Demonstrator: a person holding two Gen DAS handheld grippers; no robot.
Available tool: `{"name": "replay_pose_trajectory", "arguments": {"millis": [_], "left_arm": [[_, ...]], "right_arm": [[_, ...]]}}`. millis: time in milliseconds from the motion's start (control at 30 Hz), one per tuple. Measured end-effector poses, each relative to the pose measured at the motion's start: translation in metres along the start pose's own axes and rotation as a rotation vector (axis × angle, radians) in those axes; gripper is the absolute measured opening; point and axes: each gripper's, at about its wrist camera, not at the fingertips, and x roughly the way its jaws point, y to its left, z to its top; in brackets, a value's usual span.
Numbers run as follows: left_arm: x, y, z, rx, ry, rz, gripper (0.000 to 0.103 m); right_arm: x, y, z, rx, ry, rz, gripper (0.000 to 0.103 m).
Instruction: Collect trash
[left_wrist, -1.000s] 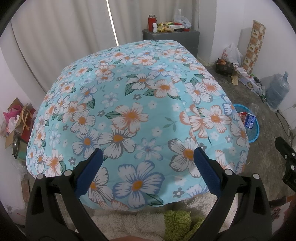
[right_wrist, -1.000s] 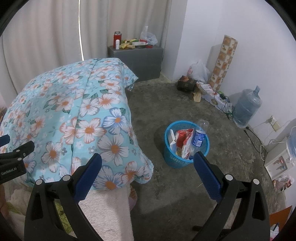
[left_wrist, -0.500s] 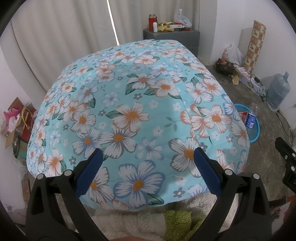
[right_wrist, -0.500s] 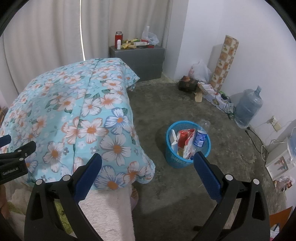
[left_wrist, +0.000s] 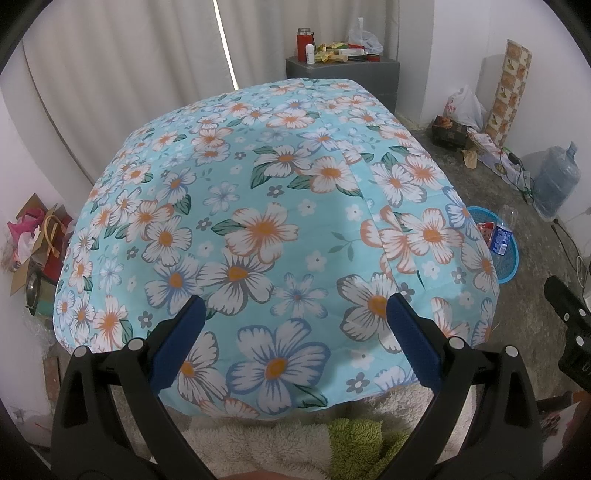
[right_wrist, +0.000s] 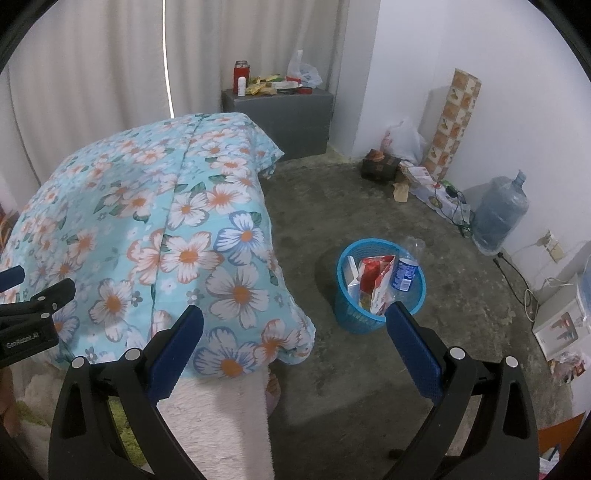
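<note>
Fingers released, both grippers: left gripper (left_wrist: 295, 332) w/ nothing over floral turquoise bedspread (left_wrist: 266, 221). Right gripper (right_wrist: 293, 332) empty; round blue plastic mesh basket (right_wrist: 354, 319) w/ wrappers at 1 o'clock.

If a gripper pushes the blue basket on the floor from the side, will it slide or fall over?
The blue basket is probably light: thin mesh plastic, filled with wrappers and a plastic bottle. On the rough concrete floor it may catch and tip rather than slide, especially if pushed near the rim. The bottle, leaning above the rim, would likely fall out first.
</note>
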Motion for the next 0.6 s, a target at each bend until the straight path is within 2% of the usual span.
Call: {"name": "replay_pose_trajectory", "arguments": {"millis": [600], "left_arm": [[0.0007, -0.0003, -0.0002, 0.002, 0.001, 0.0, 0.094]], "right_arm": [[-0.0002, -0.0011, -0.0003, 0.001, 0.0, 0.002, 0.096]]}}
